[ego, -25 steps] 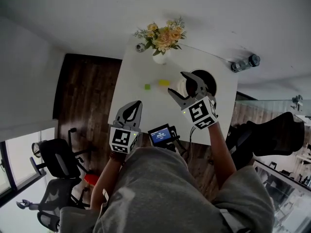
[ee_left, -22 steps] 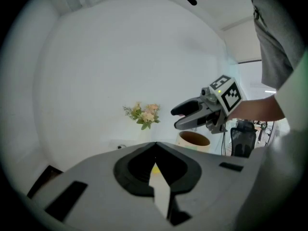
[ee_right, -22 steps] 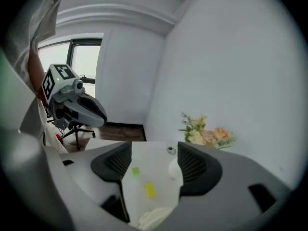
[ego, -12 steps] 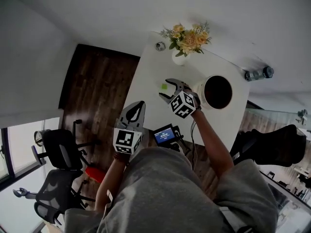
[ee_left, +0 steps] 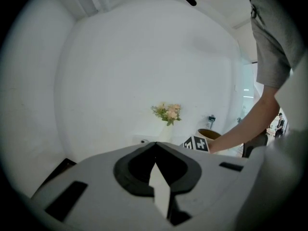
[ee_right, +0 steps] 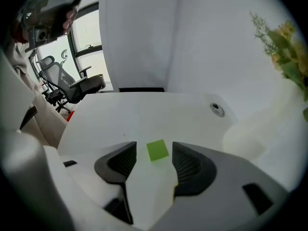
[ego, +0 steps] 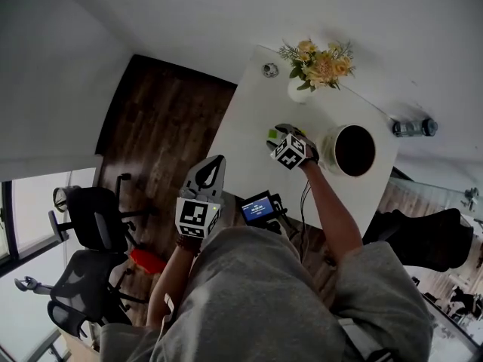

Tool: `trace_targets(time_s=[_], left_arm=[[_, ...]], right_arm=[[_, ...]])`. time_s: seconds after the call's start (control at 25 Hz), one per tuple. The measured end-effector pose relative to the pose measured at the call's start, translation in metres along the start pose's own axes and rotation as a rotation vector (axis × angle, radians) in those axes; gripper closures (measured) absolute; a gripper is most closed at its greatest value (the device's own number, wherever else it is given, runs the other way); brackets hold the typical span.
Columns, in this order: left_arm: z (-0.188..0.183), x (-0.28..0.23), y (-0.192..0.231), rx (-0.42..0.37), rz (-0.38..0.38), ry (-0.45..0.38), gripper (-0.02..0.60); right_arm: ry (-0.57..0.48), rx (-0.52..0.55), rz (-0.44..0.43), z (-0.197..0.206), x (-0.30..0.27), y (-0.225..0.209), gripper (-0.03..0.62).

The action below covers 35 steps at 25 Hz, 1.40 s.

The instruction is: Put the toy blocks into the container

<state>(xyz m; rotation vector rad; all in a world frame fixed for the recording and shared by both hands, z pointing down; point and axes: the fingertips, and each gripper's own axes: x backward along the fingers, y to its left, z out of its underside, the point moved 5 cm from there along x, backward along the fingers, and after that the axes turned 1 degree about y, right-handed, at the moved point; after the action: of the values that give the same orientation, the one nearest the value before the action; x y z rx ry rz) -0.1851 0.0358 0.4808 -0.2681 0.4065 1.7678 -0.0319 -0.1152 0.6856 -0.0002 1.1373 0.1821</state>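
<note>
A small green block (ego: 272,134) (ee_right: 157,149) lies on the white table (ego: 249,127). My right gripper (ego: 285,137) (ee_right: 154,151) points steeply down over it. Its jaws have just been closing and stand on either side of the block with a gap at each side, so it is open. The container, a round bowl with a dark inside (ego: 353,151) (ee_left: 208,134), stands just right of that gripper. My left gripper (ego: 210,167) (ee_left: 155,144) hangs short of the table's near-left edge, above the wooden floor, jaw tips together and nothing in them.
A vase of yellow flowers (ego: 317,65) (ee_left: 167,112) stands at the table's far side, with a small round fitting (ego: 269,69) (ee_right: 217,109) to its left. A bottle (ego: 411,127) lies beyond the container. A small screen device (ego: 259,207) sits at the near edge. Office chairs (ego: 79,225) stand on the floor at left.
My right gripper has come down and leftward from beside the container onto the green block, and its jaws have narrowed. The left gripper stays shut and low beside the table.
</note>
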Motion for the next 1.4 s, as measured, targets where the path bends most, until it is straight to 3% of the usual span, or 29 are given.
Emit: trace_targets(time_s=[0.28, 0.6, 0.8, 1.04, 1.4], left_arm=[[0.001, 0.002, 0.007, 0.001, -0.005, 0.005, 0.575], [-0.001, 0.0, 0.007, -0.01, 0.012, 0.005, 0.575], [-0.003, -0.007, 0.001, -0.026, 0.038, 0.01, 0.575], [-0.012, -0.029, -0.02, -0.073, 0.126, 0.012, 0.575], [-0.033, -0.071, -0.075, -0.141, 0.285, -0.016, 0.575]], right_arm=[[0.028, -0.023, -0.003, 0.0, -0.017, 0.001, 0.379], [0.05, -0.038, 0.059, 0.004, -0.02, -0.003, 0.439], [-0.033, -0.063, 0.1, -0.01, 0.008, -0.002, 0.442], [-0.192, -0.12, 0.195, -0.024, 0.082, -0.002, 0.447], [-0.313, -0.224, 0.339, 0.008, 0.179, 0.017, 0.45]])
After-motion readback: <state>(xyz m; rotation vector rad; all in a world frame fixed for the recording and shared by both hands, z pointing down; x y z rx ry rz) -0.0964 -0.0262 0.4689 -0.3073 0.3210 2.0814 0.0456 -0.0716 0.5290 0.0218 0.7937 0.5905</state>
